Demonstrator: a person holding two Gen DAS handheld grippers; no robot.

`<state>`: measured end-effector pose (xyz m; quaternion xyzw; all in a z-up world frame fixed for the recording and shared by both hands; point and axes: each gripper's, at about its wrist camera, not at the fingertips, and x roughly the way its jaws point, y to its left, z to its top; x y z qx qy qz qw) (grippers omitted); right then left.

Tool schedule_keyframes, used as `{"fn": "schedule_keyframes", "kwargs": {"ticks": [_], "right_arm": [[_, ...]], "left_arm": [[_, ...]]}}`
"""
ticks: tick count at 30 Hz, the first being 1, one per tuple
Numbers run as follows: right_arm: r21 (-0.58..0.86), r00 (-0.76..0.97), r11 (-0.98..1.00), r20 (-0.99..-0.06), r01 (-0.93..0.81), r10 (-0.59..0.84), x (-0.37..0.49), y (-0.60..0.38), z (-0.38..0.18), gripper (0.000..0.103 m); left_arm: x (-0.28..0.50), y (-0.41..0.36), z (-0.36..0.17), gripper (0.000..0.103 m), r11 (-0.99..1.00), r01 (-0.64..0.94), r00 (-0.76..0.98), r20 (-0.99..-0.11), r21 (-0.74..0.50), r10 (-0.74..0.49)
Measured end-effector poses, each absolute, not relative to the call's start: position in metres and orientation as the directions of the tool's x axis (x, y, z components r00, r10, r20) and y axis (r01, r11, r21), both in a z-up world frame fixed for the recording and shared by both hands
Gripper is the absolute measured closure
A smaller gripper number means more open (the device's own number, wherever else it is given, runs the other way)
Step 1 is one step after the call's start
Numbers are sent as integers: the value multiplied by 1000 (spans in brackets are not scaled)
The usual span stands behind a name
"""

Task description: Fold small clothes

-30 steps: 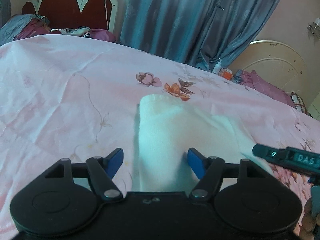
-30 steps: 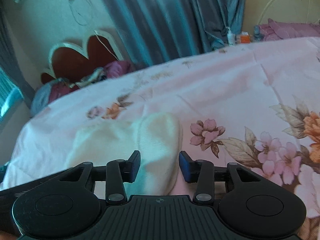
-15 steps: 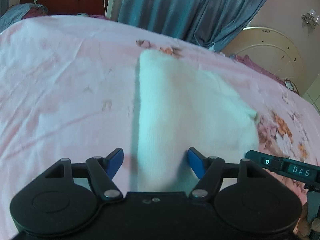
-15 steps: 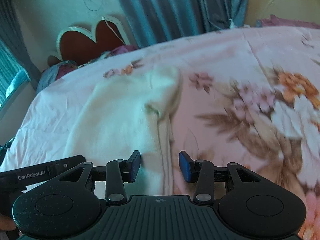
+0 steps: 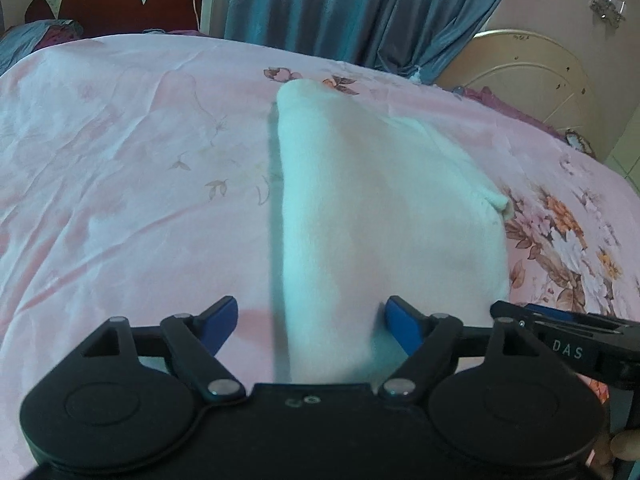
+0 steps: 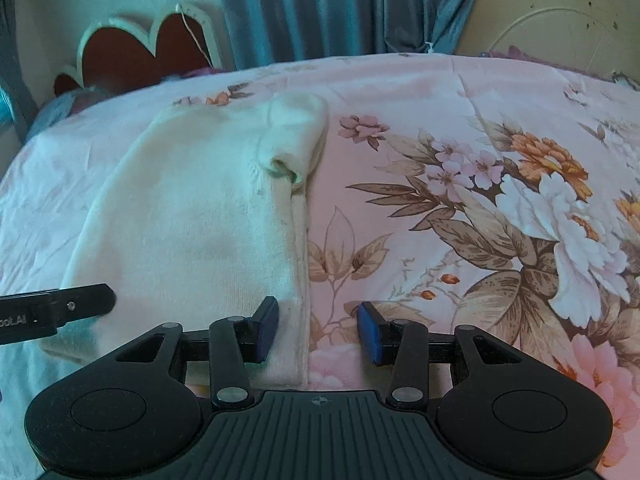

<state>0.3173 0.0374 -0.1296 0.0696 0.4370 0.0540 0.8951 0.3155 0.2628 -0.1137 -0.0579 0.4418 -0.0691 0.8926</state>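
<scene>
A small white knit garment [image 5: 380, 216] lies flat on the pink floral bedsheet [image 5: 132, 184], narrow end away from me. My left gripper [image 5: 312, 318] hovers at its near left edge. The jaws are opening, and the cloth's edge lies between them, untouched by the blue pads. My right gripper [image 6: 319, 330] stands over the near right hem [image 6: 298, 320] with a gap between its pads and no grip on the cloth. A short sleeve [image 6: 298, 140] is folded at the far right corner. Each gripper's body shows at the edge of the other's view: right [image 5: 560, 334], left [image 6: 56, 312].
A red headboard with white trim [image 5: 120, 4] and blue curtains [image 5: 340, 8] stand beyond the bed. A cream arched frame [image 5: 532, 80] is at the far right, and bundled bedding [image 5: 36, 36] at the far left. A person's fingertip [image 5: 624, 444] shows at the lower right.
Both grippers have drawn closer to the garment, which now fills more of each view and lies flatter. The left jaws stand wider than before.
</scene>
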Motion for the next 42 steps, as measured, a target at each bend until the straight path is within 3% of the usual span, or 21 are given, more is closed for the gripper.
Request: {"fn": "schedule_keyframes", "kwargs": {"ticks": [7,11,19,22,23,27,34,38,42], "right_arm": [[144,617,989,-777,-19,125,312,43,-132,57],[143,617,990,-779,-6,117,313,41,-133,51],[152,617,988,-777,-8,124,313,39,-133,47],[98,626,995,-775,-7,81,314,42,-134,32],[76,629,997,-775,-2,60,314,42,-134,22],[94,612,996,-787,7,70,317,33,-127,16],[134,638,989,-757,-58,140,264,18,-84,15],[190,673,977,-710,-98,206,211,2,-44,0],[150,722,970,-648,-191,242,152,-8,-1,0]], "left_arm": [[312,252,-112,6,998,38,572,-818,-53,-65],[303,240,-107,6,998,53,595,-804,43,3],[299,234,-103,5,995,-77,561,-822,63,96],[297,226,-102,5,991,-83,573,-809,107,135],[296,223,-102,5,989,-89,574,-805,122,151],[293,214,-100,7,981,-110,568,-800,159,194],[270,203,-73,8,987,-71,597,-787,145,158],[229,196,-37,8,994,-30,628,-771,103,99],[171,190,2,6,995,-31,686,-721,98,92]]}}
